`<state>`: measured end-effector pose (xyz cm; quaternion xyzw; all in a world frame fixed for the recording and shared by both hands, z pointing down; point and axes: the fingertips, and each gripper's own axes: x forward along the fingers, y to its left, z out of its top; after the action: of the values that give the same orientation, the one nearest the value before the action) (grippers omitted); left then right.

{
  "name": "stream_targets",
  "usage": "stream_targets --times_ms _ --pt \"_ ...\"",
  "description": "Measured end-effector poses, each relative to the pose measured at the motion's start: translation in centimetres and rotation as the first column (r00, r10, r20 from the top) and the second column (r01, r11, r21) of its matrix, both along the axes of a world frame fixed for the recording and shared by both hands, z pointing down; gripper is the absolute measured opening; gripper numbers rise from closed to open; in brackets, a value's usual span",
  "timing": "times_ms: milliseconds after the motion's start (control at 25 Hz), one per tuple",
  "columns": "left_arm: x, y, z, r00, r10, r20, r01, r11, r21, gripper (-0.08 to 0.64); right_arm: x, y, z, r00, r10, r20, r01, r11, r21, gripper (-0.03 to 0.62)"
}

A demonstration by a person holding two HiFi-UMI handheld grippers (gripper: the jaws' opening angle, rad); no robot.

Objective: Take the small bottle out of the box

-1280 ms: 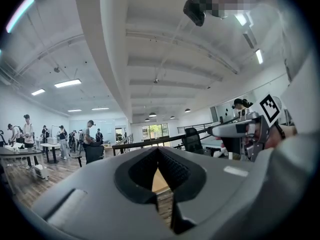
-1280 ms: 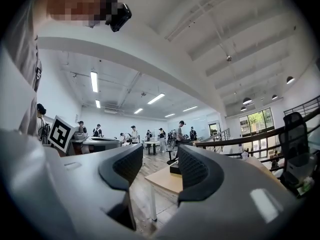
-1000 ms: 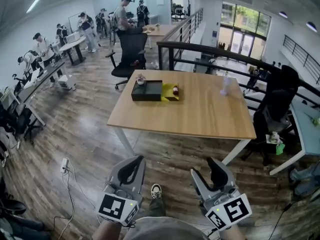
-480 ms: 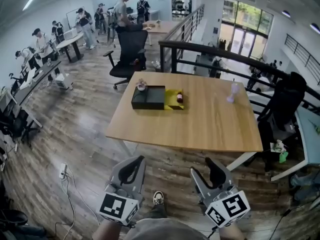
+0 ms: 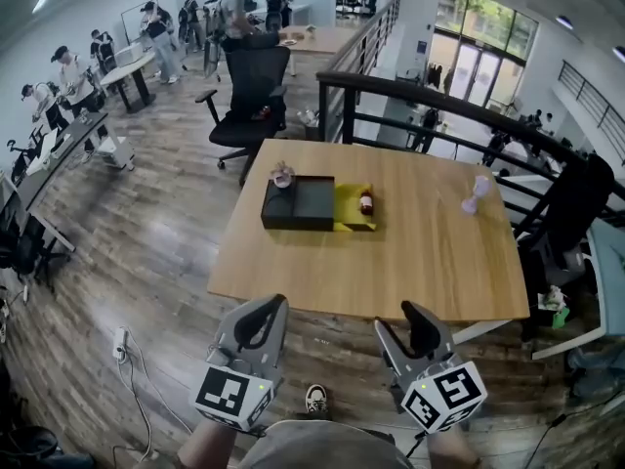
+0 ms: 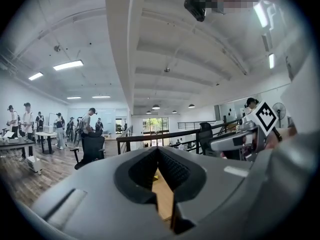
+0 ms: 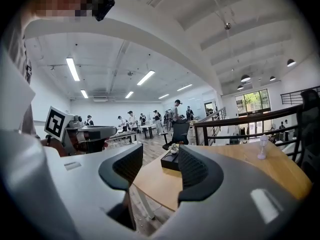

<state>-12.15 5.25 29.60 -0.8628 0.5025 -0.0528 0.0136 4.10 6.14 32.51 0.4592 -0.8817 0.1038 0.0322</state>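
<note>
A small dark bottle [image 5: 366,202] stands upright in an open yellow box [image 5: 352,220] near the middle of the wooden table [image 5: 391,272]. A black box [image 5: 298,204] lies against the yellow box's left side. Both grippers are held low, short of the table's near edge and far from the bottle. My left gripper [image 5: 256,322] has its fingertips together and holds nothing; the left gripper view [image 6: 159,151] shows only a sliver of table between its pads. My right gripper [image 5: 415,330] is open and holds nothing. In the right gripper view [image 7: 160,166] the black box [image 7: 170,160] shows between its jaws.
A small pink-white object [image 5: 283,175] sits at the black box's far left corner. A pale hourglass-shaped item [image 5: 477,193] stands at the table's right. A black railing [image 5: 439,106] runs behind the table. An office chair [image 5: 244,96] and several people are further back.
The table has come nearer and sits lower in the head view. Both grippers keep the same pose at the bottom of the frame.
</note>
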Motion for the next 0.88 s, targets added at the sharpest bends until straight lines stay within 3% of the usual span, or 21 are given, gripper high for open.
stream_targets --times_ms 400,880 --pt "-1.8 -6.9 2.3 0.999 0.033 -0.019 -0.034 0.998 -0.047 0.000 -1.7 -7.1 2.8 0.999 0.048 -0.015 -0.049 0.993 -0.108 0.206" --pt "-0.2 -14.5 3.7 1.000 0.026 -0.005 -0.026 0.995 -0.093 0.000 0.5 -14.9 6.4 0.998 0.060 -0.026 -0.064 0.977 -0.205 0.206"
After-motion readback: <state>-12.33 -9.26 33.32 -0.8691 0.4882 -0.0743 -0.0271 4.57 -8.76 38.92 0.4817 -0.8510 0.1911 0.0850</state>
